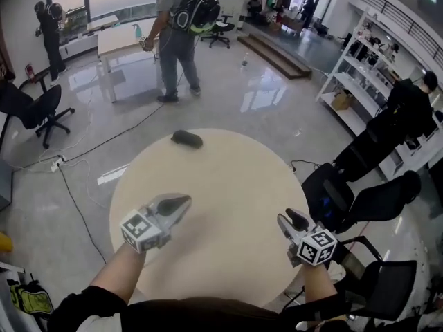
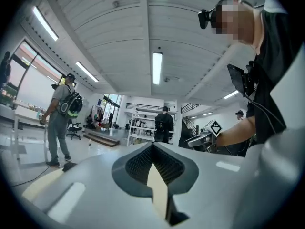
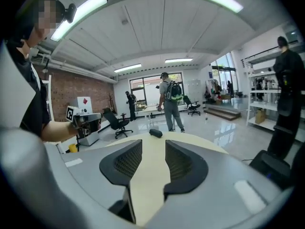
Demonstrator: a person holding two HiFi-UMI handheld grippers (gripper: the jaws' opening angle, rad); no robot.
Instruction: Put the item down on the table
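A small dark item [image 1: 187, 139] lies on the far edge of the round beige table [image 1: 228, 185], away from both grippers; it also shows in the right gripper view [image 3: 155, 133]. My left gripper [image 1: 178, 203] hovers over the table's near left part. Its jaws meet at the tips with nothing between them [image 2: 152, 146]. My right gripper [image 1: 291, 220] hangs over the near right edge. Its jaws [image 3: 153, 147] stand a little apart, and only the tabletop shows in the gap.
Black office chairs [image 1: 360, 199] stand close to the table's right side, another chair [image 1: 41, 109] at the left. A person with a backpack [image 1: 178, 33] stands beyond the table. A cable [image 1: 76, 199] runs across the floor at the left. White shelves [image 1: 360, 68] line the right wall.
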